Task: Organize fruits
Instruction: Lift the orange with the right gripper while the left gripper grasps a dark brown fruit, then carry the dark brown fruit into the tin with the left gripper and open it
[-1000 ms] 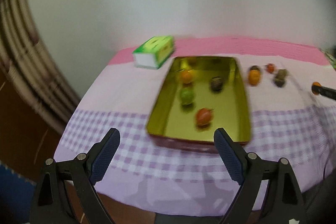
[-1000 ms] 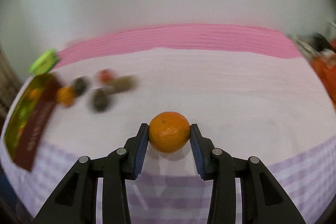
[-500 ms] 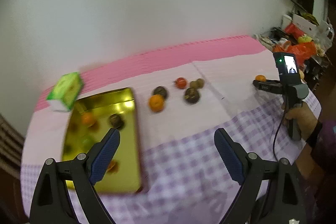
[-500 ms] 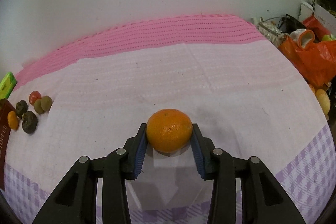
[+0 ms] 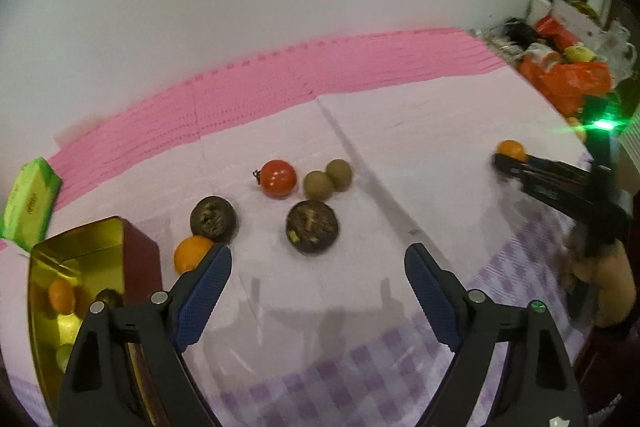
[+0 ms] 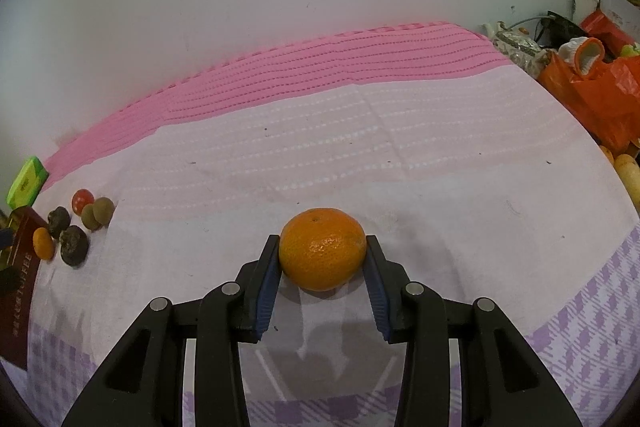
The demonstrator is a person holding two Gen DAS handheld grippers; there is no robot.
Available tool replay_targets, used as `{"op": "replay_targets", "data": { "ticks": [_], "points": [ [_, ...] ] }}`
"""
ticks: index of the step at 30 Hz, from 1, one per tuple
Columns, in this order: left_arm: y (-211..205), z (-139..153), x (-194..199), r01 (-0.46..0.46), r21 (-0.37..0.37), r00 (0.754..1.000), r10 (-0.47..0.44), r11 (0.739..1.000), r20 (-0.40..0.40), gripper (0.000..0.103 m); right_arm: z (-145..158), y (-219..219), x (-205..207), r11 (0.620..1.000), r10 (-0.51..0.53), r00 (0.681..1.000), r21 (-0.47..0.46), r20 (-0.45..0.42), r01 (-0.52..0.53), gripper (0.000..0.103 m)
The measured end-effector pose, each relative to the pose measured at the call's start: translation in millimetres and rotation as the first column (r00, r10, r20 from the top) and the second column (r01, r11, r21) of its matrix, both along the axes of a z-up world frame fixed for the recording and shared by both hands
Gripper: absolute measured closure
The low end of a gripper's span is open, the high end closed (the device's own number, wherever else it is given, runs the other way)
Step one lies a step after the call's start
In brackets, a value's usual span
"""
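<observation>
Blue ribbed pads (image 6: pixel 267 287) of the right gripper (image 6: pixel 322 281) press both flanks of a round, dimpled orange mandarin (image 6: pixel 322 249) at lower centre, hiding its sides; its underside seems to meet the pale woven cloth (image 6: pixel 360 155), though shadow blurs that.

Wide apart with only cloth between them, the left gripper (image 5: pixel 318 293) jaws have just been narrowing. Its left pad (image 5: pixel 202 297) covers part of a small smooth orange fruit (image 5: pixel 190 251). Above lie two wrinkled dark brown fruits (image 5: pixel 312 225), two dull olive balls (image 5: pixel 318 185) touching each other, and a glossy red tomato (image 5: pixel 279 177). At the lower left edge a gold-lined maroon metal tin (image 5: pixel 80 259) is cut off, its contents blurred. A green carton (image 5: pixel 30 203) sits upper left of it.
</observation>
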State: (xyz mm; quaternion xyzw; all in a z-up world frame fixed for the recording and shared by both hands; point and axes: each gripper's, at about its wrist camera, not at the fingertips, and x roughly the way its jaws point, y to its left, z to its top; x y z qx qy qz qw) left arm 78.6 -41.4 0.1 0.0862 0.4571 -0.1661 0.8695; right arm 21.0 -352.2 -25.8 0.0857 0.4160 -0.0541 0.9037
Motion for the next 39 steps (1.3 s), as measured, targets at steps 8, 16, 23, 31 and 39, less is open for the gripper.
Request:
{"op": "replay_targets", "data": {
  "ticks": [8,16,23,31,39],
  "points": [
    [-12,-33,34,0.033,0.053,0.996,-0.029,0.998,-0.079,0.047,-1,-1,0,1.0,0.011,1.0,0.022,0.007,-0.011,0.062],
    [-14,-49,41,0.006,0.037,0.995,-0.003,0.999,-0.099,0.067,-2,-2,2,1.0,0.015,1.0,0.016,0.005,-0.015,0.062],
    [-14,-27,-9,-0.108,0.012,0.99,0.109,0.994,-0.084,0.067,-2,0,4,1.0,0.013,1.0,0.0,0.001,-0.013,0.062],
    [1,1,-73,-0.168,-0.038,0.982,0.164,0.985,-0.098,0.067,-1,4,4,0.999,0.011,1.0,-0.031,-0.009,-0.011,0.062],
    [27,13,-114,-0.21,-0.03,0.975,0.207,0.977,-0.085,0.067,-1,8,5,0.998,0.009,1.0,-0.065,-0.02,-0.01,0.062]
  ]
}}
